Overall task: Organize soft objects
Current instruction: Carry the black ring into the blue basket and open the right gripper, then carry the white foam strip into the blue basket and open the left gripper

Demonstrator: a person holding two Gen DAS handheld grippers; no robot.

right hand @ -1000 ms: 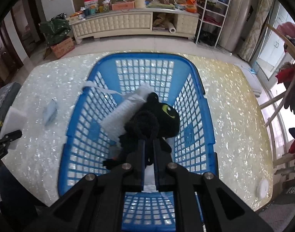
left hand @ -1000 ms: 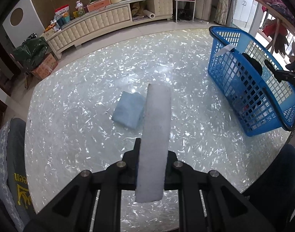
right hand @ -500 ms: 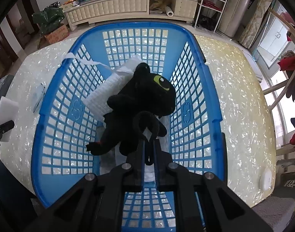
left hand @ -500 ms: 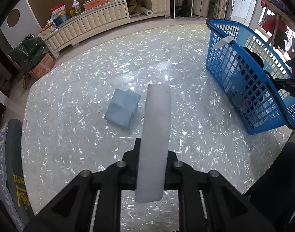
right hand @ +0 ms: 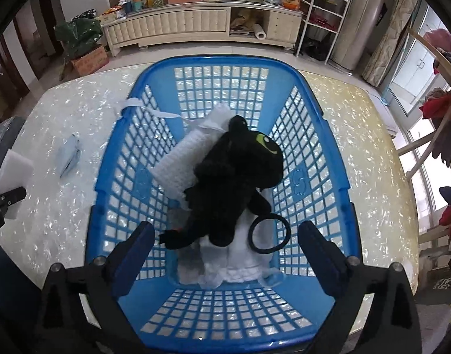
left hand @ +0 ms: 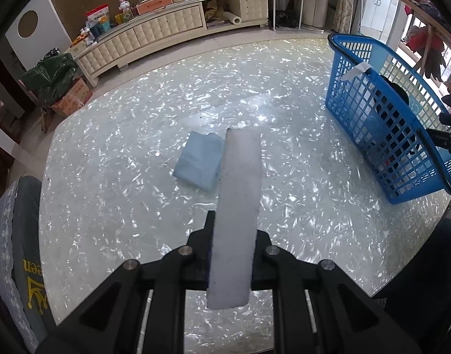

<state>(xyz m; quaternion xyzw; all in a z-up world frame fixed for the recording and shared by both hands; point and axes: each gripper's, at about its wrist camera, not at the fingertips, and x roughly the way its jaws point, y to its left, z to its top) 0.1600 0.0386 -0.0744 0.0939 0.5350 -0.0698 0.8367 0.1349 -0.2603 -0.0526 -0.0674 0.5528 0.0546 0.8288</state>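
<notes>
My left gripper (left hand: 234, 233) is shut on a white foam pad (left hand: 238, 200), held upright above the table near its front edge. A folded light-blue cloth (left hand: 200, 160) lies on the table beyond it. The blue basket (left hand: 402, 153) stands at the right. My right gripper (right hand: 224, 236) is open above the basket (right hand: 311, 159). A black plush toy (right hand: 237, 183) lies in it, free of the fingers, on a white knitted cloth (right hand: 181, 165) and white padding (right hand: 240, 262). The foam pad (right hand: 14, 171) and blue cloth (right hand: 69, 157) show at the left.
The round table (left hand: 137, 135) has a pearly glossy top. A dark chair back (left hand: 16, 236) stands at its left edge. A cream sideboard (right hand: 178, 26) with clutter and a metal rack (right hand: 323, 14) stand behind. A white strip (right hand: 148, 107) hangs over the basket's left rim.
My right gripper has opened and let go of the black plush toy, which now lies in the basket. My left gripper still holds the foam pad, shifted slightly over the table.
</notes>
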